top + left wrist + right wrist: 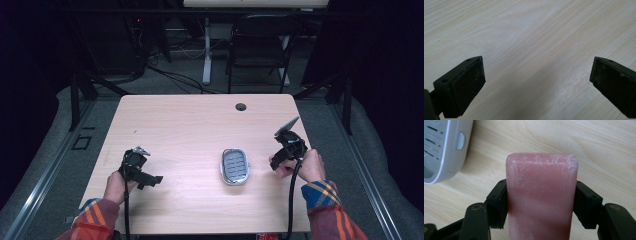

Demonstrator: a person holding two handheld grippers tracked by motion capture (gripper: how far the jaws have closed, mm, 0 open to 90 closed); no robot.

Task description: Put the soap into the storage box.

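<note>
A pink bar of soap (541, 195) with whitish scuffs stands between the jaws of my right gripper (541, 202), which is shut on its two long sides. That right gripper (280, 159) hovers at the table's right side, just right of a white slotted soap dish (235, 166), whose rounded edge (446, 147) lies at the upper left in the right gripper view. My left gripper (152, 181) rests at the table's left front, open, with bare wood between its wide-spread pads (469, 87).
The light wooden table (185, 125) has a round cable hole (241, 106) near its far edge. Beyond the table stand a black folding chair (260, 47) and a white desk leg (206, 50) with cables on the floor.
</note>
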